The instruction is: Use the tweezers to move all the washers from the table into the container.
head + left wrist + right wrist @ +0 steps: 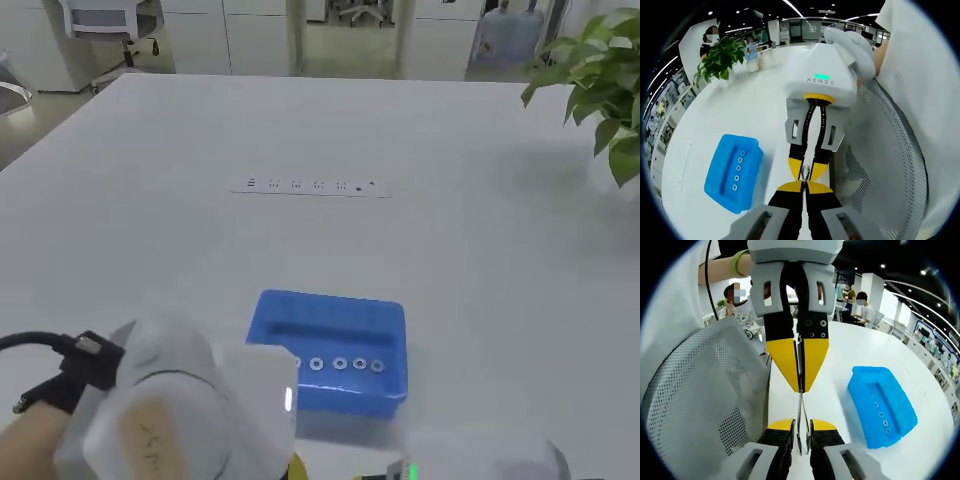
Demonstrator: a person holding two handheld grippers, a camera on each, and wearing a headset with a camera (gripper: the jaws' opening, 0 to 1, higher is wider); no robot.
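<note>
Nearest, short of the container: left tool and right tool meet tip to tip. Left jaws clamped on the tweezers; right jaws narrow around them, contact unclear. Five washers lie in a row inside the container, on the bench. Beyond the container, a power strip; farther right, a plant.

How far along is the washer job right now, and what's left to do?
Done: a row of washers lies inside the blue container. In hand: the tweezers are clamped between the left hand-held gripper and the right hand-held gripper, which meet tip to tip beside the container. Left: I cannot tell whether more washers wait on the table; if none do, the job looks finished.
</note>
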